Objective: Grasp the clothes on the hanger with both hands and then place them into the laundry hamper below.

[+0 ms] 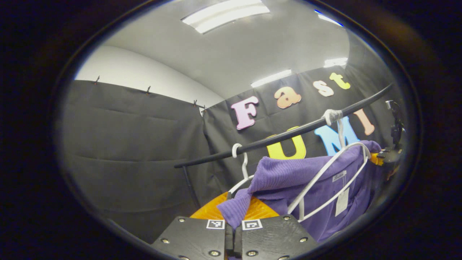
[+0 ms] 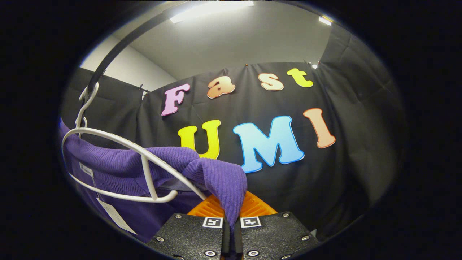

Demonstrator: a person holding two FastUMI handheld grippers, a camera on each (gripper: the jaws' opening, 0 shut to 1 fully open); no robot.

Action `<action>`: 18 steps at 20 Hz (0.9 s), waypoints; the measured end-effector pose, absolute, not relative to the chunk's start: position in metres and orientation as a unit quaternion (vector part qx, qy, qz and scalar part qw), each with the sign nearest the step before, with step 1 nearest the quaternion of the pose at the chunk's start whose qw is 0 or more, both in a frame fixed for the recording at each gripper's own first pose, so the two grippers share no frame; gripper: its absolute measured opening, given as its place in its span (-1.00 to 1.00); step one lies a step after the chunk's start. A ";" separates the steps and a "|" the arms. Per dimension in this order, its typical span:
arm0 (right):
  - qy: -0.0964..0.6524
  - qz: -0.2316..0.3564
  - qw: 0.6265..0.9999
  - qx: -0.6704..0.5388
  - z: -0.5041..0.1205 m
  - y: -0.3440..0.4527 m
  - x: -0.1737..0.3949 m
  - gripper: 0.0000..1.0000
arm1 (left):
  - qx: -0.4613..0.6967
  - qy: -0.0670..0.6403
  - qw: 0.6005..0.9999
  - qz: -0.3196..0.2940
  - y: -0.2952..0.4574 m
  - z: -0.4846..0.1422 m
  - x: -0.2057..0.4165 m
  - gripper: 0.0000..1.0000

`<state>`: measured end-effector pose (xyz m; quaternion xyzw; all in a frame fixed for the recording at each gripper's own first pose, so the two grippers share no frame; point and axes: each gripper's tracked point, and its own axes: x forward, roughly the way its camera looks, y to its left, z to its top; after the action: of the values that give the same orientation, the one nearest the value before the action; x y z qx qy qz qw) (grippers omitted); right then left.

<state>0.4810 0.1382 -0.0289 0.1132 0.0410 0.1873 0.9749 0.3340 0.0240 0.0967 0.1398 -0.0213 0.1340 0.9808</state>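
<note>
A purple ribbed garment [image 1: 288, 177] hangs on a white hanger [image 1: 325, 177] from a black rail [image 1: 281, 135]. My left gripper [image 1: 233, 231] is shut on a fold of the purple cloth at one shoulder, pulled off the hanger's end. In the right gripper view the same garment [image 2: 119, 169] drapes over the white hanger [image 2: 119, 144], and my right gripper [image 2: 231, 224] is shut on the other shoulder's fold [image 2: 225, 184]. The other gripper [image 1: 391, 151] shows far right in the left gripper view, beside the garment. A white tag [image 1: 342, 202] dangles from the collar.
A second, bare white hanger [image 1: 243, 169] hangs on the rail to the left of the garment. Black cloth walls close in behind and to the sides. The hanger's hook [image 2: 85, 99] sits on the rail [image 2: 119, 47] at the upper left of the right gripper view.
</note>
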 end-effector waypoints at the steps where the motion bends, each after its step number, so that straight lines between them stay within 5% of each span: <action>1: 0.052 0.188 0.974 0.120 -0.036 0.139 0.484 -0.92 | 0.144 -0.016 0.980 0.133 0.023 0.091 0.334 -0.87; 9: 0.081 0.203 0.971 0.096 -0.077 0.148 0.476 -0.92 | 0.139 -0.002 0.980 0.139 0.022 0.068 0.330 -1.00; 11: 0.090 0.212 0.970 0.076 -0.091 0.153 0.458 -0.92 | 0.133 0.011 0.981 0.144 0.028 0.054 0.324 -0.87; 18: 0.073 0.233 0.968 0.058 -0.088 0.155 0.414 -0.92 | 0.116 0.025 0.980 0.162 0.045 0.030 0.280 -0.87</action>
<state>0.4143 0.1548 -0.0877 0.0583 0.0734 0.2327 0.9680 0.2801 0.0451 0.0300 0.1157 0.0252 0.1615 0.9797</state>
